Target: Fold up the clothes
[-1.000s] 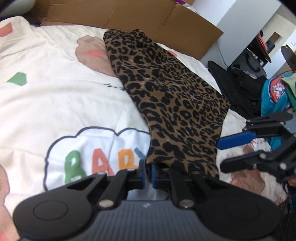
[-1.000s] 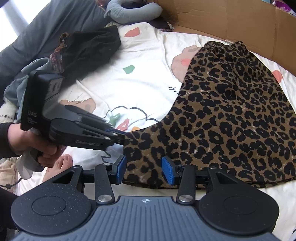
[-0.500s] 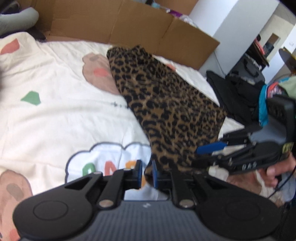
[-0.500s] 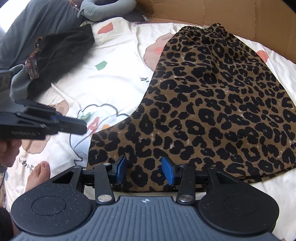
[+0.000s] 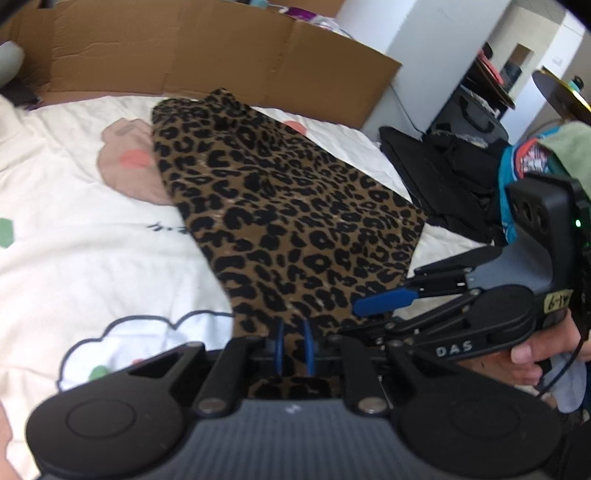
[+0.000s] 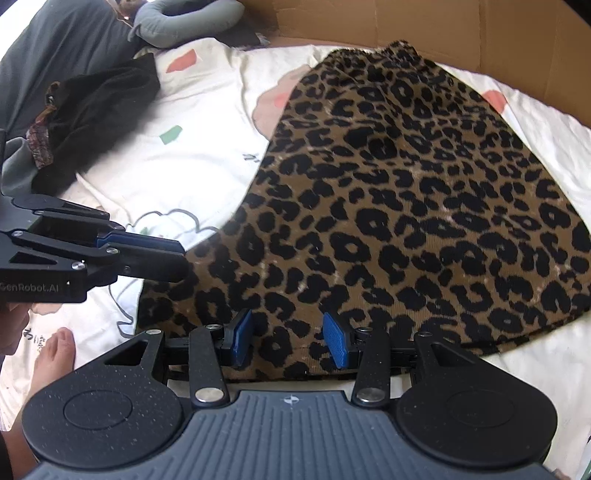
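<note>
A leopard-print skirt [image 5: 288,221] lies spread on the white quilt [image 5: 92,236], waistband toward the cardboard. My left gripper [image 5: 293,347] is shut on the skirt's near left corner, with printed cloth pinched between its blue pads. In the right wrist view the left gripper [image 6: 179,258] comes in from the left and holds that corner slightly raised off the quilt. My right gripper [image 6: 290,343] stands open low over the skirt's [image 6: 406,192] near hem, cloth showing between and behind its blue pads without being pressed. From the left wrist view the right gripper [image 5: 369,314] sits at the hem's right side.
A cardboard wall [image 5: 221,48] lines the far side of the bed. Dark clothes [image 6: 96,107] and a grey pillow [image 6: 184,18] lie at the far left. Black bags [image 5: 443,173] and a teal garment [image 5: 517,166] sit to the right. A bare foot [image 6: 55,354] rests near the front left.
My left gripper has risen with the skirt corner pinched in it. My right gripper has come down closer to the near hem, its jaws as wide as before.
</note>
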The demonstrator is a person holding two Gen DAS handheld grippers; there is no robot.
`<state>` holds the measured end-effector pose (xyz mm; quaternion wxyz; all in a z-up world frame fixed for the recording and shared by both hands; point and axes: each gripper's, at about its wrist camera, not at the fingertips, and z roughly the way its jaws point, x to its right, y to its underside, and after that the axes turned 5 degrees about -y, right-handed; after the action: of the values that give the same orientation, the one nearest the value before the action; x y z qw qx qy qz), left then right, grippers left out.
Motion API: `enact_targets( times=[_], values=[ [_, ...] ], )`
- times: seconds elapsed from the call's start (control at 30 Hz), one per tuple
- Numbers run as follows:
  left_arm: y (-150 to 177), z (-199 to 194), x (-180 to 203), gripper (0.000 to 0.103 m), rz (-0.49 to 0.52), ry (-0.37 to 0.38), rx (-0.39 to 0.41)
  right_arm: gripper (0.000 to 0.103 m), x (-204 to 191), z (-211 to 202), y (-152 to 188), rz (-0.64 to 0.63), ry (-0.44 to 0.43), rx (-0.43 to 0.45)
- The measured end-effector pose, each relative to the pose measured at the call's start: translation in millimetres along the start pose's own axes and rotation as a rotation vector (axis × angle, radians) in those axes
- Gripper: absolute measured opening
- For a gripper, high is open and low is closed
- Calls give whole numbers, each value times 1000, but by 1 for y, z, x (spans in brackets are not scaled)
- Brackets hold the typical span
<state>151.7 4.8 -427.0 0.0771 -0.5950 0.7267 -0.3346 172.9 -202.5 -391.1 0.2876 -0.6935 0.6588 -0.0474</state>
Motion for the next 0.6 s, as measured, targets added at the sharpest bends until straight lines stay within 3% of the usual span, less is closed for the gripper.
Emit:
enact_targets(
  times=[0.3, 0.6],
  values=[
    [22, 18, 7, 11, 65, -27, -107, 50, -9, 5, 3, -60, 5, -6],
    [28, 2, -5, 11, 26, -48, -122, 50, -8, -2, 1, -54, -9, 4]
  ],
)
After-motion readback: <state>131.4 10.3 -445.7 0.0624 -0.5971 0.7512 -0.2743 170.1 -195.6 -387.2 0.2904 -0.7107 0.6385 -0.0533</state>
